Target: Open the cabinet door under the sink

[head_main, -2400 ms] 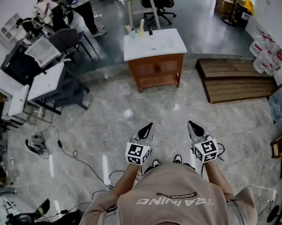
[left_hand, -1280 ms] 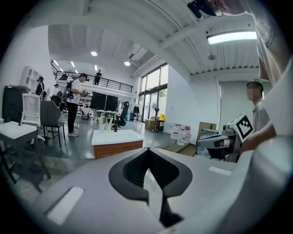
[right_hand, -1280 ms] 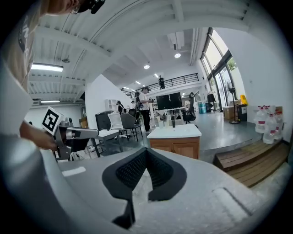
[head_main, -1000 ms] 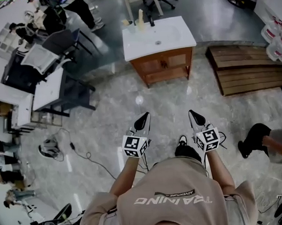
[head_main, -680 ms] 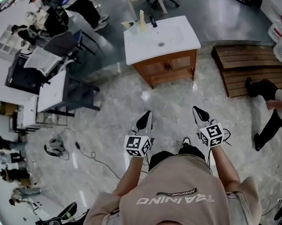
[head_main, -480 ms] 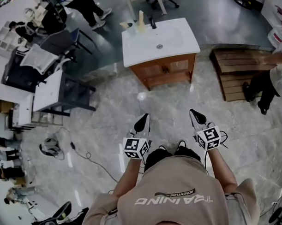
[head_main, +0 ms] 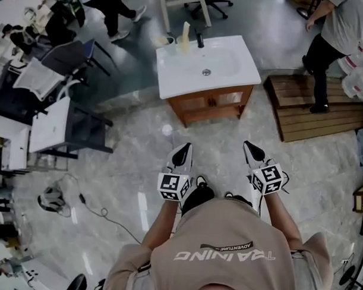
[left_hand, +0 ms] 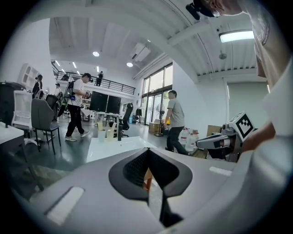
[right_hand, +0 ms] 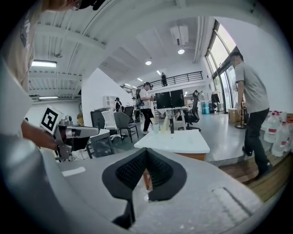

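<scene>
Short of the cabinet [head_main: 211, 106], left tongs [head_main: 183, 153] and right tongs [head_main: 252, 150] are pinched together, empty. Approach squarely, then spread one.

Person [head_main: 335, 29] standing on wooden pallet [head_main: 305, 116], white desk [head_main: 50, 123] at left, cable [head_main: 97, 211] across marble floor [head_main: 140, 166]

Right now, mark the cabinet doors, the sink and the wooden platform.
cabinet doors [head_main: 211, 100], head view, the seam where both doors meet.
sink [head_main: 206, 71], head view, the drain in the basin.
wooden platform [head_main: 305, 116], head view, a middle plank.
</scene>
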Tool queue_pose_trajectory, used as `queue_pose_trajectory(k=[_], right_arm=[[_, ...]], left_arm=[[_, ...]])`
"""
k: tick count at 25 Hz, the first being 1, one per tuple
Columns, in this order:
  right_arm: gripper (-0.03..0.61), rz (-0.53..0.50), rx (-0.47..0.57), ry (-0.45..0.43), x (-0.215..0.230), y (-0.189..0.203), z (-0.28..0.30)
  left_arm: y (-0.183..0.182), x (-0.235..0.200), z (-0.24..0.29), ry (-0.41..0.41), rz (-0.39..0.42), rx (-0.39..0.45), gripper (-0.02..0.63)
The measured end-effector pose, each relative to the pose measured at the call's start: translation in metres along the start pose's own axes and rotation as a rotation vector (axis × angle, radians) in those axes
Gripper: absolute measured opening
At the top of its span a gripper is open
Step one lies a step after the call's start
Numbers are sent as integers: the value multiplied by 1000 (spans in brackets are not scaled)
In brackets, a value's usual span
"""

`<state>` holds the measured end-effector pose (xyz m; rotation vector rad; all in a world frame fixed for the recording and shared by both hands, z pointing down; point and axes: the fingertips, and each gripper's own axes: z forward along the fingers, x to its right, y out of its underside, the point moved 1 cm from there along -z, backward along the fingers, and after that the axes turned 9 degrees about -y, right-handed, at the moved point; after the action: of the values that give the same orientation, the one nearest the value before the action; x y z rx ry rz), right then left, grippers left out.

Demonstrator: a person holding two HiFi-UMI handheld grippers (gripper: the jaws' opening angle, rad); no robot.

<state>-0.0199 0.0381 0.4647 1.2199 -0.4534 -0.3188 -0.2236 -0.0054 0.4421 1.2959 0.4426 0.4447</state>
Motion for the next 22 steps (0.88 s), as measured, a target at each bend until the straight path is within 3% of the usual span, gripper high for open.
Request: queue_pose_trajectory(k=[4, 12, 22], right_arm=[[2, -7, 13, 39, -1, -22, 31], [2, 44, -14, 116, 0, -18, 67], [2, 87, -64, 128, 38, -1, 91]], left_arm=[[-13, -28, 22, 51, 0, 13, 18], [-13, -61, 58, 142, 18, -11, 18], [-13, -65, 100, 146, 3, -47, 18]])
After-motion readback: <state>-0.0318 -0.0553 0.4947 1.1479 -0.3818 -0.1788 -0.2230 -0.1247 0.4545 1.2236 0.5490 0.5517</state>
